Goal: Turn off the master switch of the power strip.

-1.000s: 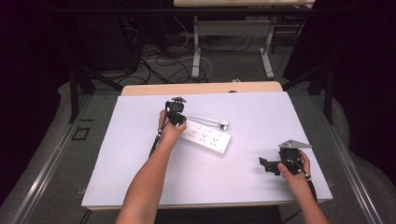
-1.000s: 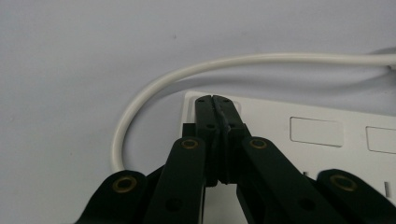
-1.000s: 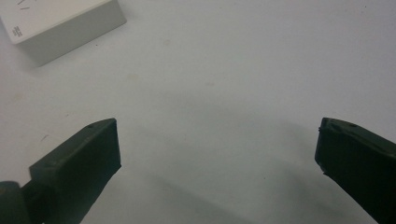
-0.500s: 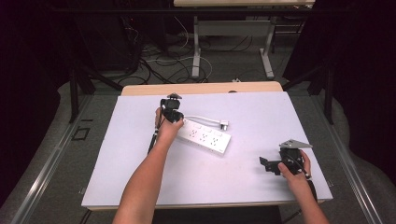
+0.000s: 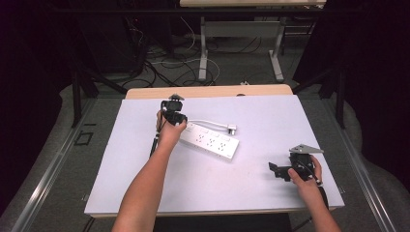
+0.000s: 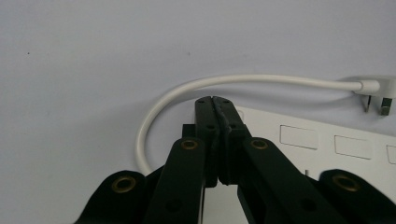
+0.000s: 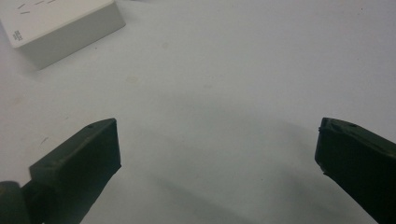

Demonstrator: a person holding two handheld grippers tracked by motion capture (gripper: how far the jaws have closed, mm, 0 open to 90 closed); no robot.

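Power strip: white, flat on the table, centre, long axis running 10 to 4 o'clock.
Cord: white, curls off its 10 o'clock end to a plug.
Left gripper: above that end, jaws pressed together, nothing between.
Right gripper: at 4 o'clock, well apart, jaws spread, empty.

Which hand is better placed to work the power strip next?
Left. The left gripper hovers shut right over the power strip by its cord. The right gripper, fingers wide open, sits over bare table near the right edge.
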